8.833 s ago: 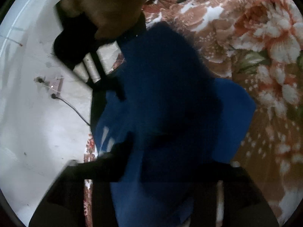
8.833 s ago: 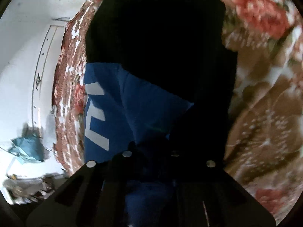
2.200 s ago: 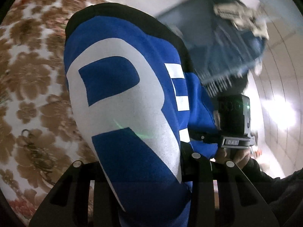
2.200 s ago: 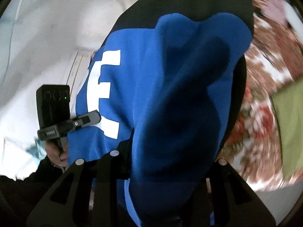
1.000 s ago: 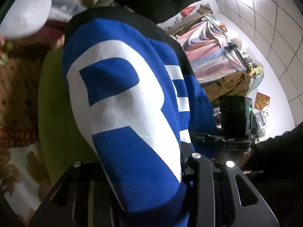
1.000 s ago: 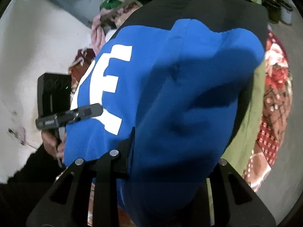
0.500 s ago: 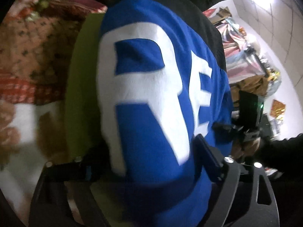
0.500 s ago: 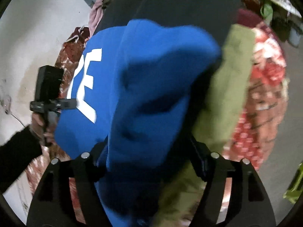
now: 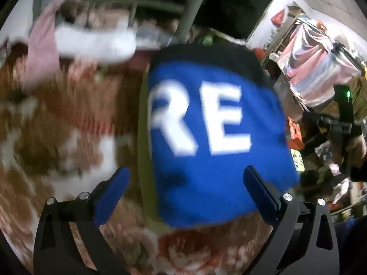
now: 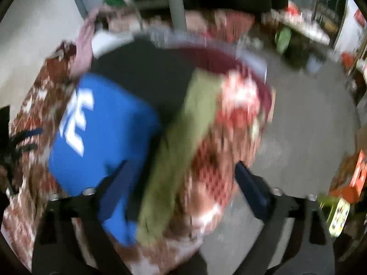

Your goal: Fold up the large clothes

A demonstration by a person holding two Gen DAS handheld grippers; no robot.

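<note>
The folded blue garment (image 9: 206,87), with white letters and a black band at its far edge, lies on a folded olive-green garment (image 9: 143,137) on the floral bedspread (image 9: 57,126). My left gripper (image 9: 185,171) hangs above its near edge, jaws opening wide, pads clear of the cloth. In the right wrist view the blue garment (image 10: 103,137) sits left of centre beside the olive garment (image 10: 183,137). My right gripper (image 10: 182,165) is also opening, with nothing pressed between its fingers. Both views are blurred by motion.
A grey pole (image 9: 192,11) and dark hanging cloth stand behind the bed. White and pink cloths (image 9: 91,43) lie at the far left. Grey floor (image 10: 309,126) lies right of the bed. Cluttered clothes (image 9: 316,73) fill the far right.
Both grippers let go of the blue garment, spread their jaws and drew back upward. The garment, held up close before, now lies on the olive one.
</note>
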